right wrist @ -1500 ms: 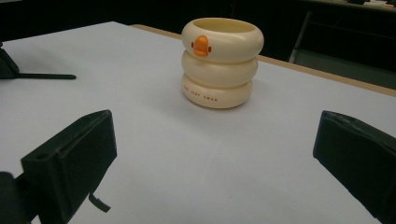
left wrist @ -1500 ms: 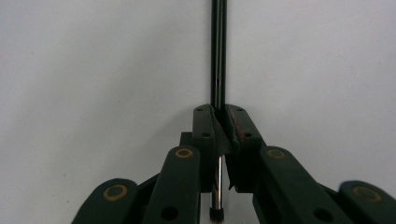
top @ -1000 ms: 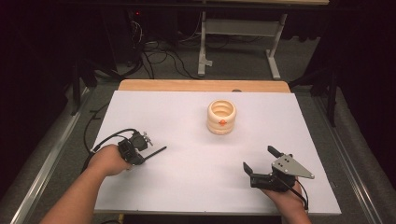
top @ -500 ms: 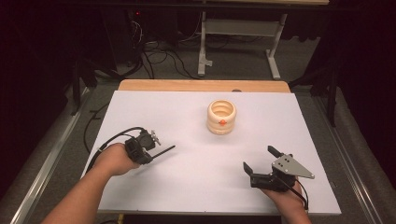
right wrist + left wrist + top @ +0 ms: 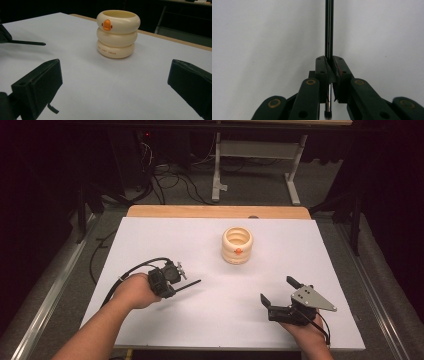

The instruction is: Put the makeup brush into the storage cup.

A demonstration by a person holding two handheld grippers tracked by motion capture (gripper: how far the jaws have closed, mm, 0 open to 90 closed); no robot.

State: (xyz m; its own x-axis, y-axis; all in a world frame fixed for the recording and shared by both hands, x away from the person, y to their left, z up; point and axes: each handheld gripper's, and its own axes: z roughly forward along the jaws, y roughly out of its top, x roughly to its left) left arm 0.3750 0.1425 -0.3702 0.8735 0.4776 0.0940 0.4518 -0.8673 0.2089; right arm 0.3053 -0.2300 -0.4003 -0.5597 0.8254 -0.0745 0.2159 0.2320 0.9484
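A cream holder (image 5: pixel 237 245) made of three stacked rings, with an orange beak on its side, stands upright at the table's far middle. In the right gripper view the holder (image 5: pixel 117 35) is ahead, with small lettering on its lowest ring. My left gripper (image 5: pixel 176 285) lies near the left, shut on a thin black pen (image 5: pixel 192 283) that points right. In the left gripper view the jaws (image 5: pixel 329 67) pinch the pen (image 5: pixel 329 25), which runs straight ahead. My right gripper (image 5: pixel 276 290) rests near the front right, open and holding nothing, its jaws (image 5: pixel 112 85) spread wide towards the holder.
A white sheet (image 5: pixel 165 240) covers the table, with a wooden strip (image 5: pixel 200 211) along its far edge. Beyond the table are cables on the floor and a white metal stand (image 5: pixel 255 155). The left gripper's pen (image 5: pixel 27 43) shows at the left of the right gripper view.
My left gripper has moved to the right across the sheet with the pen in it. The right gripper and the holder have stayed put.
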